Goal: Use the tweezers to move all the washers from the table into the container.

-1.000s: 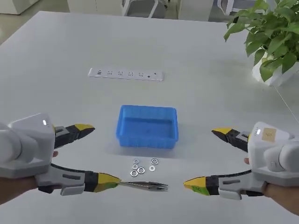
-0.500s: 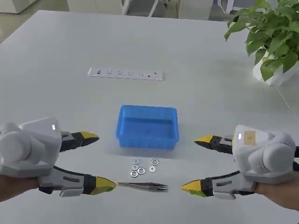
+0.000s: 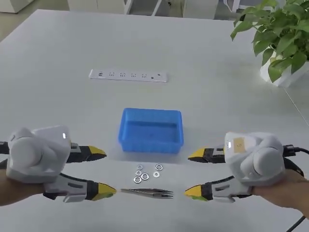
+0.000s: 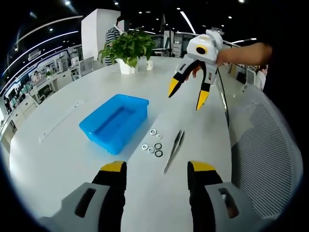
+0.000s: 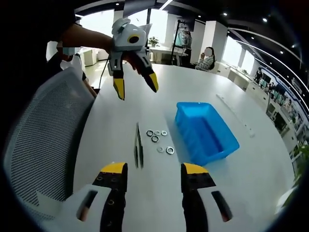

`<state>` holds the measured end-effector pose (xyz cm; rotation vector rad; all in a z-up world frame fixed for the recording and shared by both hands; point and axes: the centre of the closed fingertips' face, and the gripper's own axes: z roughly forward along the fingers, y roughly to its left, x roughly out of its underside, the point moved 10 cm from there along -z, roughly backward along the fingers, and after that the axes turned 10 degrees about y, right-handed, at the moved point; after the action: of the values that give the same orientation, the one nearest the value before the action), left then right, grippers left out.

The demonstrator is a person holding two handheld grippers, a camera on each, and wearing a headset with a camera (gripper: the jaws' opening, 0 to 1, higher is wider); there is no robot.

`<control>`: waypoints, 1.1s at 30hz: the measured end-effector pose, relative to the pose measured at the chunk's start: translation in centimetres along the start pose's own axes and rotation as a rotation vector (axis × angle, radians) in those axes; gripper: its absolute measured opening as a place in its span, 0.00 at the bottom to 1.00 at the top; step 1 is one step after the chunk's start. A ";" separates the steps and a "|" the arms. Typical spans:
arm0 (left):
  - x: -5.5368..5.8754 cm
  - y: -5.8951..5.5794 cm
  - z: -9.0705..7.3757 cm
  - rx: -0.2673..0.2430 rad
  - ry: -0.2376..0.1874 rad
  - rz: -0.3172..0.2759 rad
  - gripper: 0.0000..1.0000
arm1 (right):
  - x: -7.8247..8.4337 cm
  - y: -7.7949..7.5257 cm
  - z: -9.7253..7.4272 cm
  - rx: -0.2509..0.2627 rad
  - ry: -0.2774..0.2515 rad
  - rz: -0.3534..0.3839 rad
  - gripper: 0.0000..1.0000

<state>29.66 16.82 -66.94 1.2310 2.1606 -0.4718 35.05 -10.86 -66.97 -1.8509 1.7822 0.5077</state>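
Both claws are spread and empty. In the head view the tweezers (image 3: pixel 147 192) lie flat on the table (image 3: pixel 217 87), long axis 9 to 3 o'clock, at 4 o'clock from the left gripper (image 3: pixel 110 172) and 8 o'clock from the right gripper (image 3: pixel 188 174). The left looks slightly nearer. The washers (image 3: pixel 147 173) sit at 12 o'clock from the tweezers, just short of the container (image 3: pixel 151 130).

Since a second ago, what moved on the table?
The right gripper slid in toward the tweezers, and the left gripper dipped lower. Both are open, nothing grabbed. The tweezers, washers and blue container stayed put.
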 end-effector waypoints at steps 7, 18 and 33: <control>0.4 0.3 0.7 0.028 0.025 0.027 0.41 | -0.5 -0.2 1.1 -0.024 0.005 -0.044 0.33; 0.0 0.5 2.6 0.077 0.075 0.104 0.28 | -1.6 0.0 3.7 -0.099 0.026 -0.085 0.25; -0.2 0.0 5.1 0.177 0.169 0.208 0.16 | -1.5 1.2 6.6 -0.175 0.087 -0.113 0.20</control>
<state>31.43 13.75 -70.68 1.6262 2.1332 -0.4928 34.28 -5.67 -71.46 -2.1094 1.7229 0.5634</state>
